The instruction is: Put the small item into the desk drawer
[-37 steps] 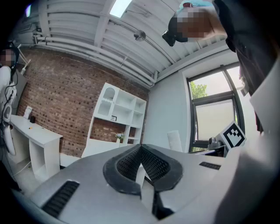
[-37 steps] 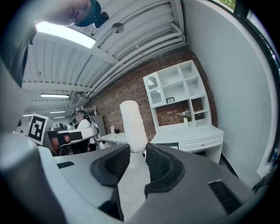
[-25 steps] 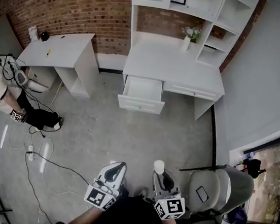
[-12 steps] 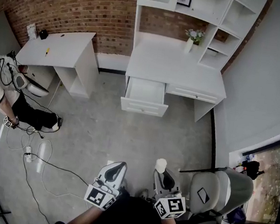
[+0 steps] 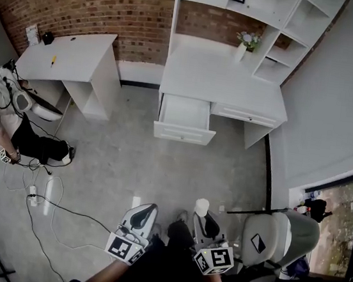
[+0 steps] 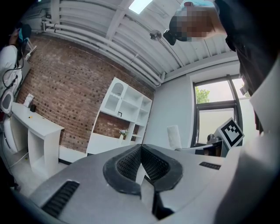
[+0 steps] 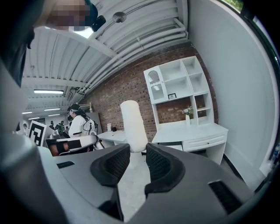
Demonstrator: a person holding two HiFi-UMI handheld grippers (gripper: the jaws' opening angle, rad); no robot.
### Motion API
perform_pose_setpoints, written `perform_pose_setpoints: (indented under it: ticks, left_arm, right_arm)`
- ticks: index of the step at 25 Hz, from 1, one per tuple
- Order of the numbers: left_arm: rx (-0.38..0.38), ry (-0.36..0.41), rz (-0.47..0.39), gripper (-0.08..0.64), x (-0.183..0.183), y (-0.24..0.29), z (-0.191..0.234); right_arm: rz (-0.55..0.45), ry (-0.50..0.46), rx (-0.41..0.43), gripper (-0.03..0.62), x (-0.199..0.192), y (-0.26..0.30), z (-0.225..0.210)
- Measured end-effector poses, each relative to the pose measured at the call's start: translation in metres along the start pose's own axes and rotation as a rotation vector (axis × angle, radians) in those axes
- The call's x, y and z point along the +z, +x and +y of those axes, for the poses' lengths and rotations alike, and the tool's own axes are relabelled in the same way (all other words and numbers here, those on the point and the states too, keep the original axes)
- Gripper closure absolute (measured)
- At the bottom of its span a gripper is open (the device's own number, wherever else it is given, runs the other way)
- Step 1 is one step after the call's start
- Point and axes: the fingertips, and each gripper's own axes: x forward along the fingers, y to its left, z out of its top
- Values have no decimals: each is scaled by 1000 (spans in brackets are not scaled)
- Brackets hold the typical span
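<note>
White and cylindrical, the small item [image 7: 133, 127] is sitting clamped in the right gripper [image 7: 138, 162]. The left gripper [image 6: 141, 162] is pressing its jaws together on nothing. Far ahead, the desk drawer [image 5: 185, 116] is hanging open.

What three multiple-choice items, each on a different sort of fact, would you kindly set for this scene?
1. Where on the desk is the open drawer? A. its left end in the head view B. its right end C. its middle
2. What colour is the small item in the right gripper? A. red B. white C. black
3. How do the jaws of the left gripper stand? A. wide apart B. shut on a cup C. together, empty
Answers: 1 A, it sticks out there; 2 B, white shows between the jaws; 3 C, they meet on nothing.
</note>
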Motion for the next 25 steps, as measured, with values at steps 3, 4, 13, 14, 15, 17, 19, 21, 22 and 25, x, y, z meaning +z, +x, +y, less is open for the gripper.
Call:
perform_pose_setpoints:
  ticks: [3,4,13,14,15,17,19,21,22,25]
  left_arm:
    - [16,-10,-7,537,-2,13,20]
    - [22,-9,-10,537,0,21,27]
    - [83,38,-16,537,19,117,92]
    - [89,45,-19,537,25,130,99]
    - [93,54,-20,537,32,144,106]
    - [97,75,-26,537,46,175,117]
    - [100,89,-31,537,55,204,122]
    - [101,93,-30,537,58,229,126]
    - [101,91,-28,537,60,242,130]
    - [96,85,-16,537,63,276,145]
  right_arm:
    - [-1,-1,3,462,2,23,-7]
    - [-4,-1,5,462,4,34,-12]
    - [-25,13,61,462,29,143,-77]
    - [-30,13,67,462,35,155,-86]
    - [-34,14,74,462,42,168,-95]
    - [-34,22,88,462,53,197,-115]
    - [-21,31,101,462,60,221,-134]
    - [-5,34,110,462,66,241,-151]
    - [0,33,113,462,69,252,-159]
    - [8,44,119,462,78,283,-179]
